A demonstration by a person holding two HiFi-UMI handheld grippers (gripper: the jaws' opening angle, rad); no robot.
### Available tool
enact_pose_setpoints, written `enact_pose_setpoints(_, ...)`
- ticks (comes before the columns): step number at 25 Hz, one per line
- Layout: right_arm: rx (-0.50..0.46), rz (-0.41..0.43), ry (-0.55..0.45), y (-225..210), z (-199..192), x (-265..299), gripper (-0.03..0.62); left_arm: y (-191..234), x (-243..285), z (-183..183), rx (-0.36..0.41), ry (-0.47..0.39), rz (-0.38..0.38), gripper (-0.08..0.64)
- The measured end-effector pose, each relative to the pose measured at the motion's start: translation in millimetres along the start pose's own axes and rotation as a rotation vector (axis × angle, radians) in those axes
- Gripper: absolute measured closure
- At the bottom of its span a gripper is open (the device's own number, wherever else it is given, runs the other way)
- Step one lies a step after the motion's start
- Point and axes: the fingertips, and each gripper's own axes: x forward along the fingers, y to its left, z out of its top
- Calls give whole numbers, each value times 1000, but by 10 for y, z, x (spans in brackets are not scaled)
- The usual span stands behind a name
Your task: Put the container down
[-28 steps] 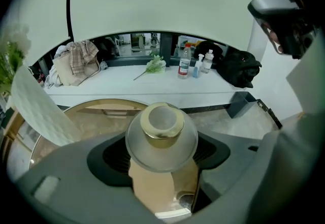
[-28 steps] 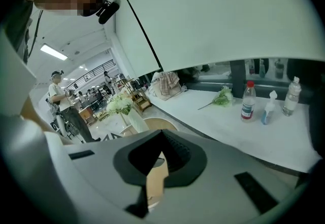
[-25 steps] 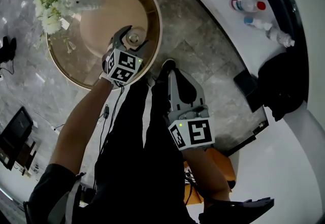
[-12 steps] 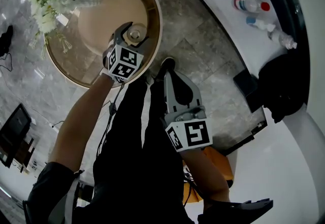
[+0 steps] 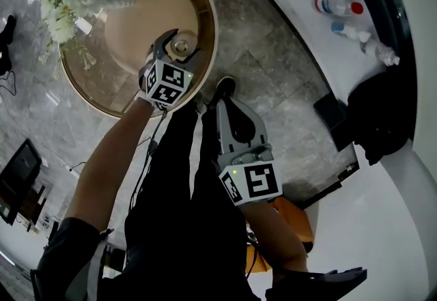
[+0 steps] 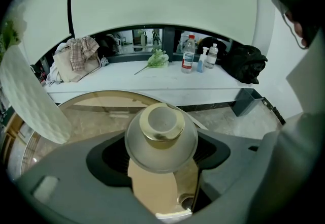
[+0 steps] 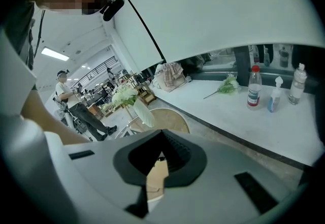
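Left claw (image 5: 176, 44): your jaws clamp the container (image 6: 161, 139), a round frosted-glass body with a gold neck.
Right claw (image 7: 161, 141): your jaws meet, holding nothing.
Surface (image 5: 136, 20): round, tan, glossy.

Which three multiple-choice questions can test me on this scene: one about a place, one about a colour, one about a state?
1. Where is the container?
A) on the floor
B) in the left gripper, over the round table
C) on the white counter

2. What colour is the tall bottle's cap?
A) red
B) green
C) black

3. How are the right gripper's jaws?
A) wide apart
B) shut on the container
C) together, empty

Answers:
1 B: the left jaws clamp it on both sides above the table.
2 A: the cap shows red.
3 C: the jaws meet with nothing between them.
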Motion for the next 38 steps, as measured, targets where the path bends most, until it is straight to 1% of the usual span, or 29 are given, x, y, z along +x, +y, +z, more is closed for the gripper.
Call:
enact_pose_setpoints(3,-4,5,-8,28,40,-12,586,-25,-5,-15,7,11,-14,219)
enact_pose_setpoints(5,-5,7,-15,44,78,-25,586,-10,-56,-23,6,12,-3,217)
enact_pose_setpoints(7,-4,6,-22,63,125,-50,586,9,-150,-37,-32,7,8,210)
enact_pose_setpoints(11,-16,8,-44,178,272,-141,586,-84,-455,-129,-153,-3,-9,210)
enact_pose_setpoints(14,-54,16,-71,290,446,-181,586,-189,-759,-74,-195,-25,-22,210)
enact_pose_setpoints(17,-98,26,-99,400,670,-245,586,-222,-1219,179,-248,-93,-11,211)
enact_pose_setpoints(20,-127,33,-124,527,895,-361,586,-215,-1812,589,-283,-204,6,212)
enact_pose_setpoints(23,-133,52,-154,688,1165,-502,586,-266,-2426,1031,-325,-324,-18,218)
enact_pose_setpoints(27,-152,86,-203,918,1561,-725,586,-327,-3159,1580,-373,-466,-53,310)
enact_pose_setpoints(29,-162,92,-226,991,1719,-848,586,-353,-3449,1771,-403,-513,-51,336)
enact_pose_setpoints(31,-167,93,-238,1034,1821,-960,586,-395,-3701,1930,-412,-554,-37,351)
enact_pose_setpoints(33,-171,97,-246,1083,1902,-1055,586,-440,-3932,2059,-407,-588,-23,360)
enact_pose_setpoints(35,-181,106,-257,1160,1982,-1147,586,-460,-4139,2139,-431,-605,-9,391)
enact_pose_setpoints(36,-186,112,-263,1205,2018,-1200,586,-456,-4233,2165,-461,-606,-1,421)
enact_pose_setpoints(38,-191,124,-274,1295,2078,-1313,586,-435,-4410,2201,-537,-604,7,513)
